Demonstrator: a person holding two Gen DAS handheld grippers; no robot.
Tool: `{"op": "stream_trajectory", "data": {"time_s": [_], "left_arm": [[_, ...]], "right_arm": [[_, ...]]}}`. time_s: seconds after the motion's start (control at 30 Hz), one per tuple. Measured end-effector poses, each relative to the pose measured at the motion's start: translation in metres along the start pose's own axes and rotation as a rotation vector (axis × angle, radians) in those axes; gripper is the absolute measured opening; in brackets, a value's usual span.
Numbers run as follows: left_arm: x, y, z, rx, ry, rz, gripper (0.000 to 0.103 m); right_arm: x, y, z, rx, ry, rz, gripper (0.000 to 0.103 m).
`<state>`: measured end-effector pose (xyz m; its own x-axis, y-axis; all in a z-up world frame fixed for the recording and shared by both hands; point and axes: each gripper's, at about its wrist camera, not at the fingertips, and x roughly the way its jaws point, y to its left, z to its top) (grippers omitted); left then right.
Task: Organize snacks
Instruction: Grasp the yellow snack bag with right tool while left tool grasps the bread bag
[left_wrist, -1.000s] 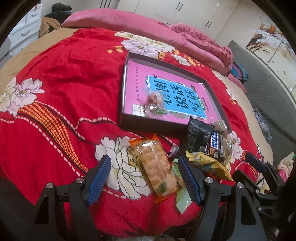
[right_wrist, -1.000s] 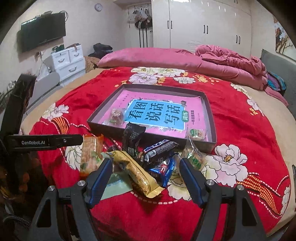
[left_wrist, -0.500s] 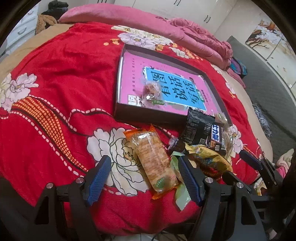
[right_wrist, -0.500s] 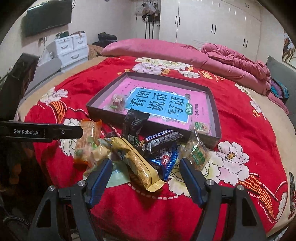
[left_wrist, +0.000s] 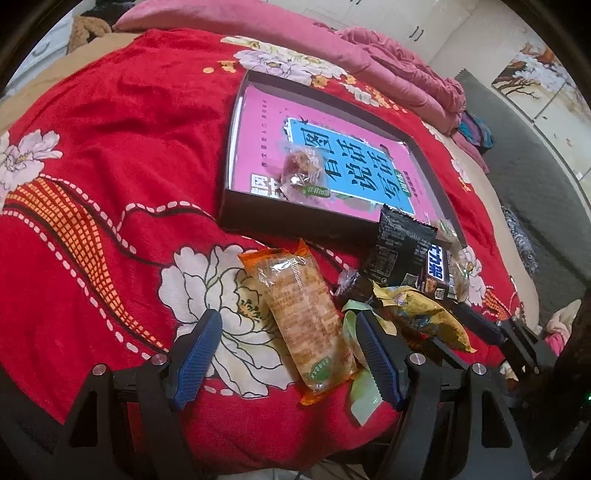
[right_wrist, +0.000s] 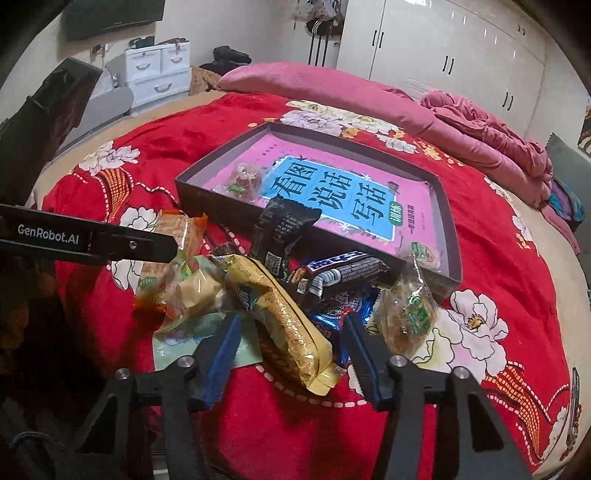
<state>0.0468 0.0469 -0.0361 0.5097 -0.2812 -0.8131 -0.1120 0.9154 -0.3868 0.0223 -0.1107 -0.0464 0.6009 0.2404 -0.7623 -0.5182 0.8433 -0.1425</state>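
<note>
A dark shallow box (left_wrist: 258, 218) (right_wrist: 448, 229) with a pink book inside lies on the red bed cover. One clear-wrapped snack (left_wrist: 301, 170) (right_wrist: 245, 179) lies in it, and another small packet (right_wrist: 423, 253) sits in its near right corner. A pile of snacks lies in front of the box. My left gripper (left_wrist: 288, 350) is open, its jaws on either side of the orange biscuit pack (left_wrist: 304, 321) (right_wrist: 168, 243). My right gripper (right_wrist: 291, 354) is open, its jaws on either side of the yellow snack bar (right_wrist: 284, 325) (left_wrist: 424, 317).
The pile also holds a black packet (right_wrist: 282, 229) (left_wrist: 400, 254), a dark chocolate bar (right_wrist: 343, 275), a blue wrapper (right_wrist: 340, 317), a clear cookie bag (right_wrist: 410, 314) and a pale green sachet (left_wrist: 364, 391). Pink bedding (right_wrist: 332, 88) lies behind the box. The bed edge is just below both grippers.
Both grippers have moved forward and lower toward the snack pile. The orange pack and the yellow bar now lie between their jaws. The snacks have not moved.
</note>
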Motion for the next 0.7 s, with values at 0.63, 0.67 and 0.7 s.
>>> {"op": "stream_trajectory", "data": {"time_s": [0.63, 0.67, 0.7], "left_arm": [[0.015, -0.001, 0.005, -0.041, 0.021, -0.057, 0.062], [0.015, -0.001, 0.006, -0.041, 0.024, -0.059, 0.062], [0.017, -0.001, 0.007, -0.04, 0.027, -0.063, 0.062]], "right_arm": [[0.015, 0.014, -0.002, -0.02, 0.05, 0.079, 0.031], [0.017, 0.014, -0.001, -0.02, 0.052, 0.086, 0.031], [0.02, 0.016, -0.001, -0.02, 0.056, 0.093, 0.031]]}}
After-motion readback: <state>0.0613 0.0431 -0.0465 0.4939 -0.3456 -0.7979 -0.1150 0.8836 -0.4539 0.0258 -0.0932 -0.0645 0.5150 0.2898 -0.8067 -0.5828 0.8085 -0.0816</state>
